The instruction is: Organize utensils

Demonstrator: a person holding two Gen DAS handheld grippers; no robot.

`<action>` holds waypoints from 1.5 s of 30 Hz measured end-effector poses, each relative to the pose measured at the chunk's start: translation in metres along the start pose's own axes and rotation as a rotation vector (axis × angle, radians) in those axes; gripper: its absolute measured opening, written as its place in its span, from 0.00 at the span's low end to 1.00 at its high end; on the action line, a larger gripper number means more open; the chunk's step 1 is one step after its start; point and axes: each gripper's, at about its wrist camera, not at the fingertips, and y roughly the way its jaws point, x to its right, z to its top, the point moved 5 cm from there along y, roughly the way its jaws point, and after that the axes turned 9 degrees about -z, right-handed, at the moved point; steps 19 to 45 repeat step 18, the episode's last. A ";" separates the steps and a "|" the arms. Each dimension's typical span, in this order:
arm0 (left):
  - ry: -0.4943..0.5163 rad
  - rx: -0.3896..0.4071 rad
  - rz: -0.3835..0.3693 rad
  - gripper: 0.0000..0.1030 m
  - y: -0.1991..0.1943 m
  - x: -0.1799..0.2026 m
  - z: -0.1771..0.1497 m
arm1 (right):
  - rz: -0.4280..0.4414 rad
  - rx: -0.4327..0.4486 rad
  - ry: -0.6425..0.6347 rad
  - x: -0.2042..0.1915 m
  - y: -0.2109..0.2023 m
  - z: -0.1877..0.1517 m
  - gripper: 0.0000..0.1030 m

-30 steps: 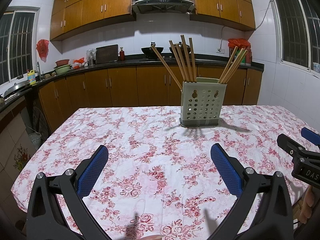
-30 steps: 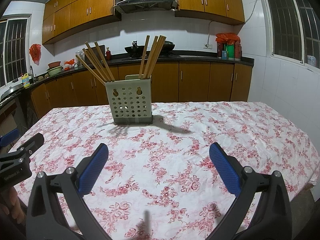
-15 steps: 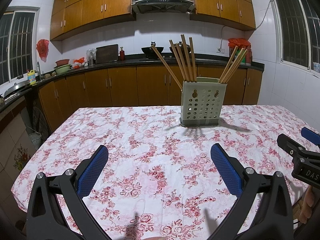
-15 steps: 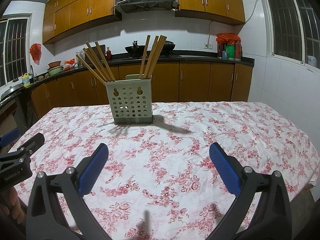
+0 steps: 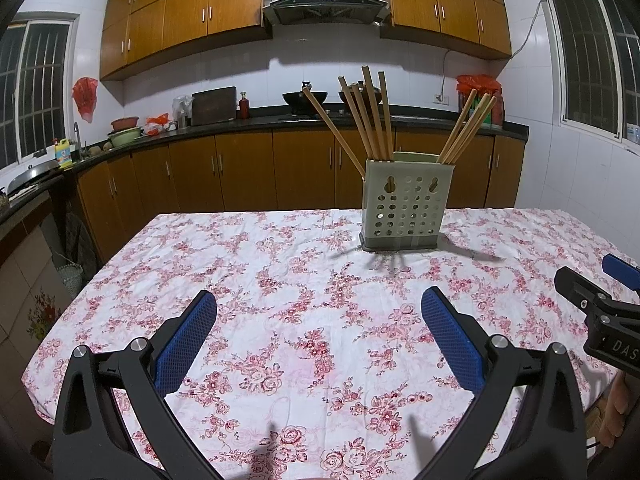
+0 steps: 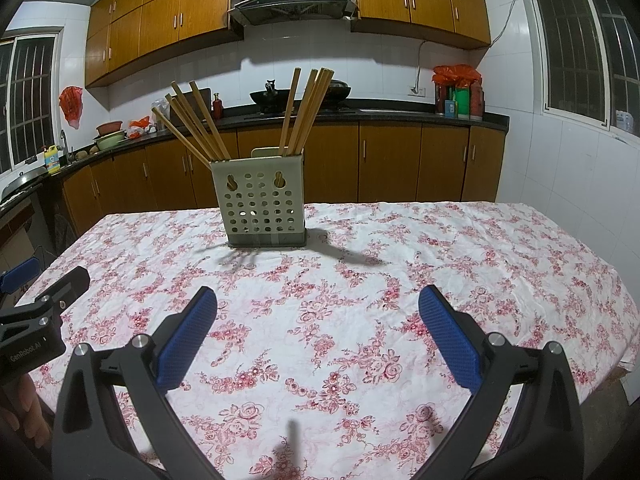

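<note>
A pale green perforated utensil holder [image 5: 404,204] stands upright on the floral tablecloth [image 5: 280,280], towards the far side. It also shows in the right wrist view [image 6: 262,204]. Several wooden chopsticks [image 5: 366,116] lean in its left compartment and several more [image 5: 466,128] in its right one; they also show in the right wrist view [image 6: 192,124] [image 6: 306,110]. My left gripper [image 5: 318,312] is open and empty, held over the near part of the table. My right gripper [image 6: 318,312] is open and empty beside it.
The table's near edge lies just below both grippers; its right edge [image 6: 624,320] drops off. Wooden cabinets and a dark counter [image 5: 280,120] with pots run behind and to the left. My right gripper shows at the left view's right edge [image 5: 600,304].
</note>
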 end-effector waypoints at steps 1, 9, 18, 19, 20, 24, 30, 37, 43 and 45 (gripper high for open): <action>0.000 -0.001 -0.001 0.98 0.000 0.000 -0.001 | 0.000 0.000 0.000 0.000 0.000 -0.001 0.96; 0.002 -0.001 0.003 0.98 0.001 -0.001 -0.002 | 0.000 -0.002 0.000 -0.002 -0.001 -0.003 0.96; -0.015 -0.018 -0.003 0.98 0.004 -0.005 -0.004 | 0.001 -0.003 0.002 -0.002 -0.001 -0.003 0.96; -0.015 -0.018 -0.003 0.98 0.004 -0.005 -0.004 | 0.001 -0.003 0.002 -0.002 -0.001 -0.003 0.96; -0.015 -0.018 -0.003 0.98 0.004 -0.005 -0.004 | 0.001 -0.003 0.002 -0.002 -0.001 -0.003 0.96; -0.015 -0.018 -0.003 0.98 0.004 -0.005 -0.004 | 0.001 -0.003 0.002 -0.002 -0.001 -0.003 0.96; -0.015 -0.018 -0.003 0.98 0.004 -0.005 -0.004 | 0.001 -0.003 0.002 -0.002 -0.001 -0.003 0.96; -0.015 -0.018 -0.003 0.98 0.004 -0.005 -0.004 | 0.001 -0.003 0.002 -0.002 -0.001 -0.003 0.96; -0.015 -0.018 -0.003 0.98 0.004 -0.005 -0.004 | 0.001 -0.003 0.002 -0.002 -0.001 -0.003 0.96; -0.015 -0.018 -0.003 0.98 0.004 -0.005 -0.004 | 0.001 -0.003 0.002 -0.002 -0.001 -0.003 0.96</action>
